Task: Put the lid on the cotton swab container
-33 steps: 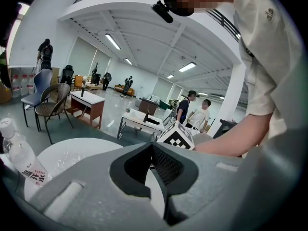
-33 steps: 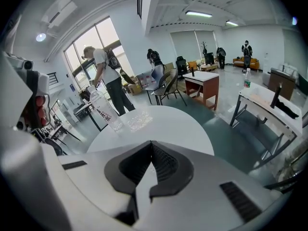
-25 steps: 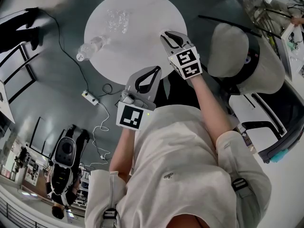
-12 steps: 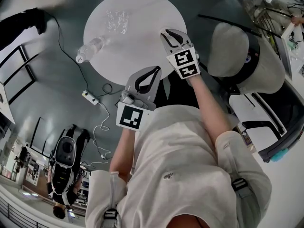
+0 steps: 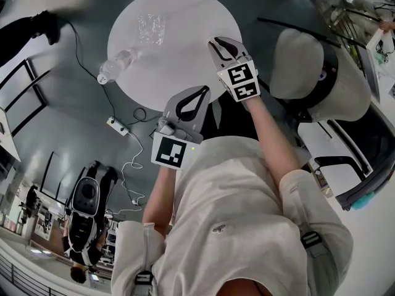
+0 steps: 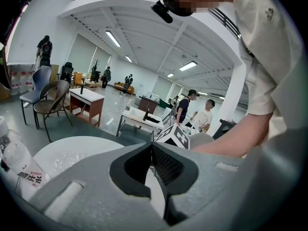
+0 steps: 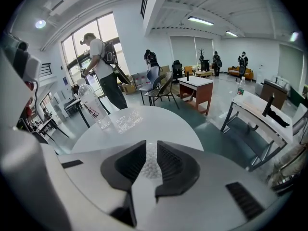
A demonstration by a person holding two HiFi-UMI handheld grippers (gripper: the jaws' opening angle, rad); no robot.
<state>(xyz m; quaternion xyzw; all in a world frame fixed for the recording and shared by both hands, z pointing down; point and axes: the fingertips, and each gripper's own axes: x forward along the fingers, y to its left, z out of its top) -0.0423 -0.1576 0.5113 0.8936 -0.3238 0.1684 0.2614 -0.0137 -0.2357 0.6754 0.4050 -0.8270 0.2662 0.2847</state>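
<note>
The right tool (image 7: pixel 151 144) had its jaws a narrow way apart, having just closed in a little. Between the pads sat a white beaded mass that I took for the cotton swab container (image 7: pixel 150 167), seemingly pinched. The left tool (image 6: pixel 151 144) hung beside it, jaws met at the tips and nothing plainly in them. Both hovered over the near side of the round worktop (image 5: pixel 185 11). Farther off lay a clear glinting piece (image 5: pixel 152 24), possibly the lid, near a plastic bottle (image 5: pixel 117 62). To my eye capping hadn't begun. The left tool would need to open, reach across and take that piece.
</note>
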